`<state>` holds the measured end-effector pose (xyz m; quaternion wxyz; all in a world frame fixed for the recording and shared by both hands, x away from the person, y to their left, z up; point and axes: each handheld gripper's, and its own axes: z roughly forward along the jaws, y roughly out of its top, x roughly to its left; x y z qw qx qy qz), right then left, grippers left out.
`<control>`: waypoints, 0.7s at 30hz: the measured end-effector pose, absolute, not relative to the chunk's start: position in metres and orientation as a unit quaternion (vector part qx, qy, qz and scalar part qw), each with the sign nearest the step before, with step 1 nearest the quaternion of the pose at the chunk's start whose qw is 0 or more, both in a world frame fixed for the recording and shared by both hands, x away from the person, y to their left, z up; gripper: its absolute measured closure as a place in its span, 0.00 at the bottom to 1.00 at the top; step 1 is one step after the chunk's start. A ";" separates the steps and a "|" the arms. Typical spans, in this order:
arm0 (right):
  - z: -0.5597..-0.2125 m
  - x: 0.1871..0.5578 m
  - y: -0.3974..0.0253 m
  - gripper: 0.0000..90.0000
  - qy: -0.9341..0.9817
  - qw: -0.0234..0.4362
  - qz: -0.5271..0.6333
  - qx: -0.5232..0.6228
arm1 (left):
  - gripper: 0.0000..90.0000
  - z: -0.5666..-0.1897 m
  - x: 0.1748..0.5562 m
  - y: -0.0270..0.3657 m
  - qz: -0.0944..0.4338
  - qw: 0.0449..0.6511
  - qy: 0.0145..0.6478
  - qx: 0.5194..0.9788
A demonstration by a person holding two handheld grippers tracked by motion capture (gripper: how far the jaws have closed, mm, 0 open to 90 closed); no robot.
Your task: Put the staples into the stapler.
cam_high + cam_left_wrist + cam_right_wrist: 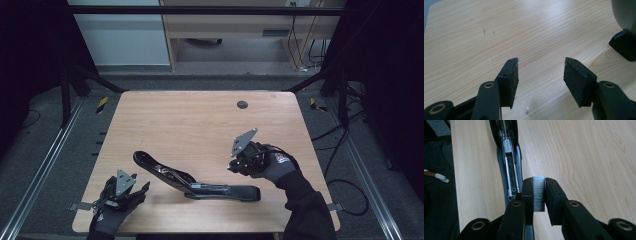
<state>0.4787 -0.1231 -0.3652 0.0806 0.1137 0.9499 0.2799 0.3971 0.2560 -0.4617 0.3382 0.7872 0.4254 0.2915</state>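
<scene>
The right gripper has its jaws clamped on a strip of staples, the silvery block pinched upright between the two pads. Just beside it lies the stapler, swung open so its metal channel faces up, and the staples hang above the channel's near end, slightly to one side of it. The left gripper has its jaws spread wide with nothing between them, only bare wood beneath; one black end of the stapler shows off to the side, well apart from the pads.

From above, the stapler lies along the near part of the tabletop, its lid raised at an angle. The left gripper sits near the stapler's raised end, the right gripper just beyond its flat end. A small dark round cap is set into the tabletop far from the stapler. Past that edge, grey floor, cables and a pale cabinet stand in dim light.
</scene>
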 end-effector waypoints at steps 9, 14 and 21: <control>-0.366 0.481 -0.100 0.87 0.959 0.070 0.258 0.090 | 0.50 -0.462 0.397 0.256 0.290 0.338 0.424 0.789; -0.372 0.482 -0.088 0.87 0.965 0.061 0.240 0.086 | 0.50 -0.462 0.397 0.256 0.289 0.338 0.423 0.789; -0.380 0.482 -0.074 0.87 0.970 0.049 0.225 0.073 | 0.50 -0.462 0.397 0.256 0.289 0.338 0.423 0.789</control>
